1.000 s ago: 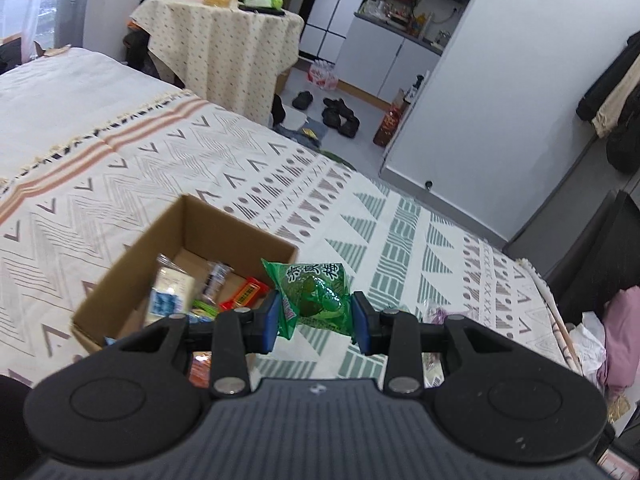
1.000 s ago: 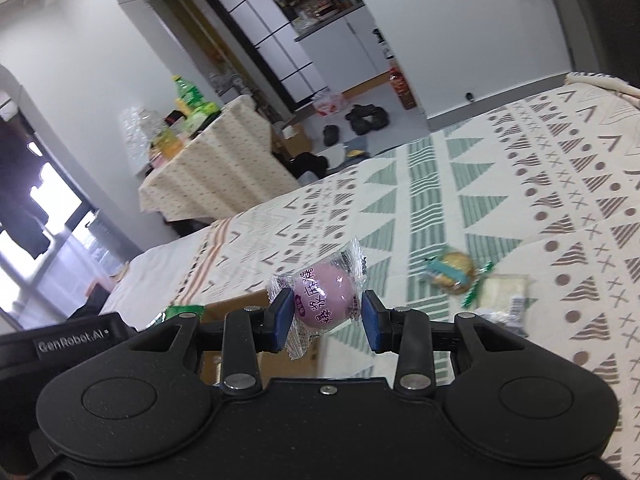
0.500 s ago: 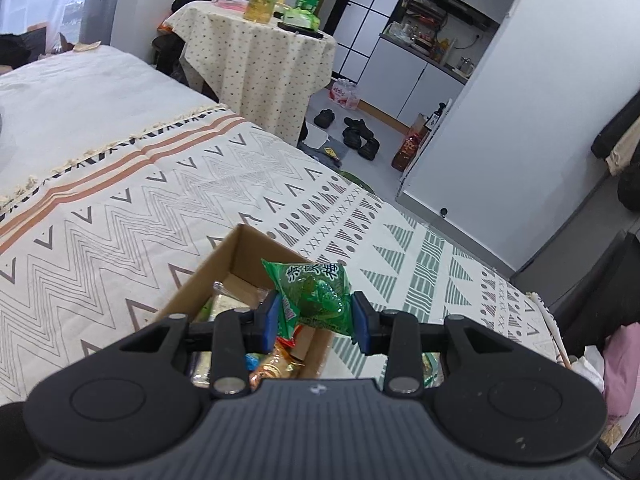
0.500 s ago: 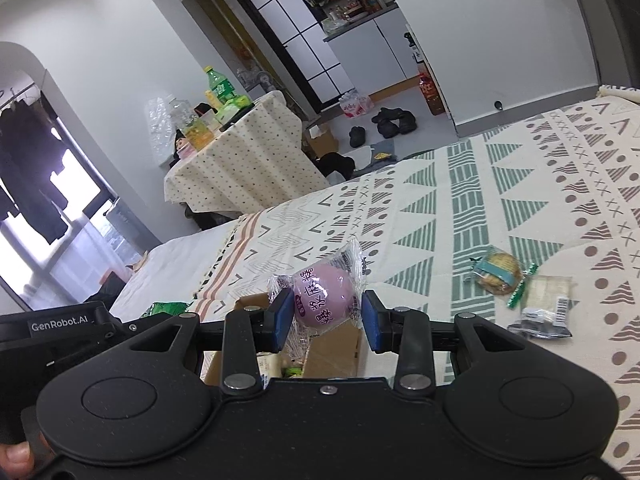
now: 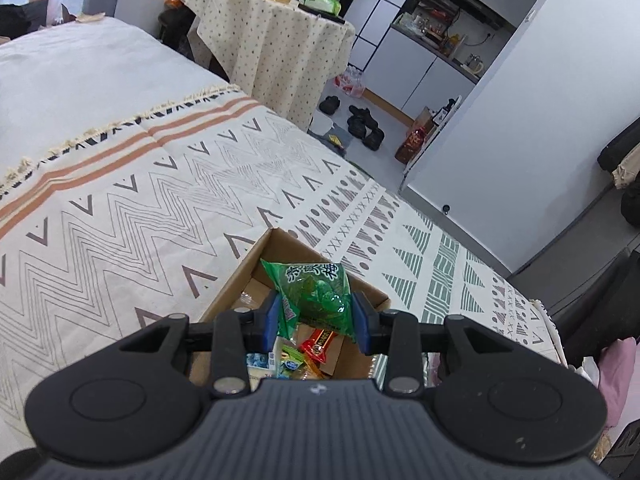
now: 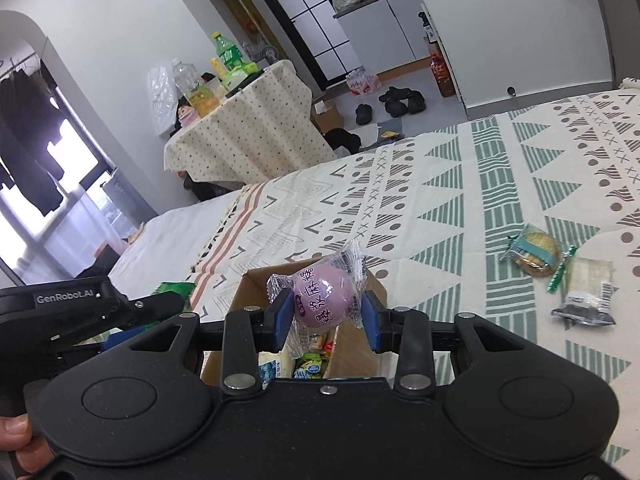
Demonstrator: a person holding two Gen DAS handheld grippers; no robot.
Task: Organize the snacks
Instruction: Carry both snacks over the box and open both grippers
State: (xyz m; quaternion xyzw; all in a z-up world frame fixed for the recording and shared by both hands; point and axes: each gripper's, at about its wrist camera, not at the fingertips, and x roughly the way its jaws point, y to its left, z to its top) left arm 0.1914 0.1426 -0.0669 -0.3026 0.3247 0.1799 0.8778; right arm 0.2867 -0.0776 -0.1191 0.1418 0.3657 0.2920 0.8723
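Observation:
My left gripper (image 5: pixel 316 318) is shut on a green snack packet (image 5: pixel 314 290), held above the open cardboard box (image 5: pixel 280 248) on the patterned bedspread. Several wrapped snacks (image 5: pixel 316 344) lie inside the box. In the right wrist view my right gripper (image 6: pixel 326 316) is shut on a pink round snack in clear wrap (image 6: pixel 323 295), also over the cardboard box (image 6: pixel 250 284). The left gripper's black body (image 6: pixel 80 312) shows at the left of that view. A wrapped biscuit (image 6: pixel 534 250) and a pale packet (image 6: pixel 588 292) lie on the bedspread to the right.
The bedspread (image 5: pixel 120 208) stretches wide to the left of the box. Beyond the bed stand a cloth-covered table with bottles (image 5: pixel 272 28), shoes on the floor (image 5: pixel 360 124) and a white wall (image 5: pixel 520 100). A person's fingers (image 6: pixel 16 440) hold the left gripper's handle.
Both grippers have moved over the box, which now lies right beneath their fingers. Each keeps its hold on its snack.

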